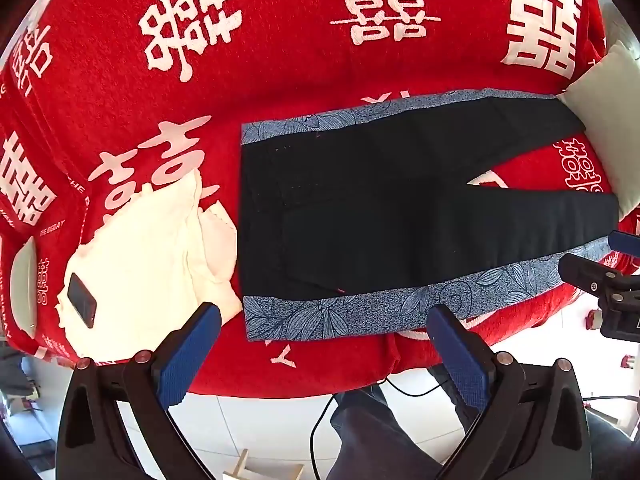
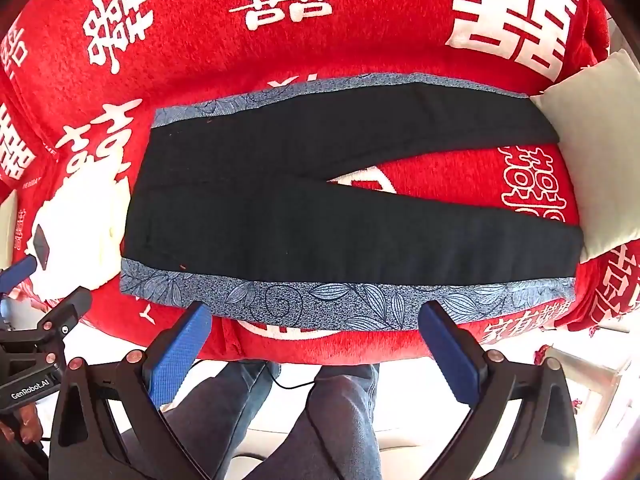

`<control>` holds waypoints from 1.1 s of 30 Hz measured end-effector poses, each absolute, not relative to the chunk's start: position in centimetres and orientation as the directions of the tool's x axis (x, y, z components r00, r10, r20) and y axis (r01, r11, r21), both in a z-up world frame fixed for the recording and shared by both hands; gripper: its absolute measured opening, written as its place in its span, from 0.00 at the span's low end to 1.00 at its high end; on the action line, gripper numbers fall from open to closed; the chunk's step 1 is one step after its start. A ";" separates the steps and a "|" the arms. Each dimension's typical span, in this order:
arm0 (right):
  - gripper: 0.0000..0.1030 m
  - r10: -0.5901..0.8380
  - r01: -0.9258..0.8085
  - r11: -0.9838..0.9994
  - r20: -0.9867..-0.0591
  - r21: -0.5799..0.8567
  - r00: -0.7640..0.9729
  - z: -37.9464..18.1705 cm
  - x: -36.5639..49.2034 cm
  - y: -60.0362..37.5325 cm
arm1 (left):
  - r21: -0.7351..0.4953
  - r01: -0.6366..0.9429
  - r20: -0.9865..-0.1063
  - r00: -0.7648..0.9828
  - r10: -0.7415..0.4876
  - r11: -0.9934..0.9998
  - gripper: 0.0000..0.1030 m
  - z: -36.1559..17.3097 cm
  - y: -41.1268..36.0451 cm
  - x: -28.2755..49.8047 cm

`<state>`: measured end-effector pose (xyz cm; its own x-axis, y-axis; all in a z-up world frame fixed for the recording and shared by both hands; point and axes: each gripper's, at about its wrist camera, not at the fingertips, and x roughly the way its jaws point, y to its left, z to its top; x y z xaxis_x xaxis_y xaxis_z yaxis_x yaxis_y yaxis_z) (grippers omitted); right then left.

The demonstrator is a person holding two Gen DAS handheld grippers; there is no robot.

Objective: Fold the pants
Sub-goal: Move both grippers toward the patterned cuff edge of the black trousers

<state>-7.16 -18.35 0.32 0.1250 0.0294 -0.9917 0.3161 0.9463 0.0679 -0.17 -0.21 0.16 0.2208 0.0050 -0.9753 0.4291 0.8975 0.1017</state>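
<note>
Left wrist view, nearest you: your left gripper (image 1: pixel 324 320) stands with its two blue-padded fingers (image 1: pixel 188 356) spread wide and nothing between them. Below them, at 6 o'clock, lie the floor tiles (image 1: pixel 272 424), a black cable (image 1: pixel 320 420) and your own legs (image 1: pixel 372 432) in grey trousers.

Just past the fingertips runs the near edge of the red blanket (image 1: pixel 280 40) with white characters. The pants (image 1: pixel 380 208) lie flat and unfolded on it, black with blue leaf-print side stripes, the waistband toward 9 o'clock and the two legs parted in a V toward 3 o'clock. The near stripe lies just beyond the fingertips at 12 o'clock; whether a pad touches it cannot be told.

At 9 o'clock a white cloth (image 1: pixel 152 264) touches the waistband, and a dark phone (image 1: pixel 82 300) lies on the cloth. At 3 o'clock a white pillow (image 1: pixel 608 92) meets the far leg's cuff.

Right wrist view: your right gripper (image 2: pixel 316 312) is likewise spread apart and holds nothing, with the near stripe of the pants (image 2: pixel 320 208) just ahead of its tips. The left gripper's body shows at 9 o'clock, beside the blanket's edge.
</note>
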 end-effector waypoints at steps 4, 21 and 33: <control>1.00 0.025 0.319 0.946 -0.992 0.065 0.125 0.2 -7.2 -18.4 | 0.104 0.426 -0.975 0.224 0.007 0.899 1.00 0.2 -0.4 -0.3; 1.00 0.034 0.330 0.941 -0.992 0.073 0.123 0.6 -7.8 -18.5 | 0.111 0.432 -0.973 0.231 0.010 0.895 1.00 0.9 0.3 -0.2; 1.00 0.016 0.337 0.940 -0.994 0.051 0.106 0.6 -8.3 -18.2 | 0.093 0.440 -0.975 0.223 -0.008 0.893 1.00 0.9 0.4 -0.7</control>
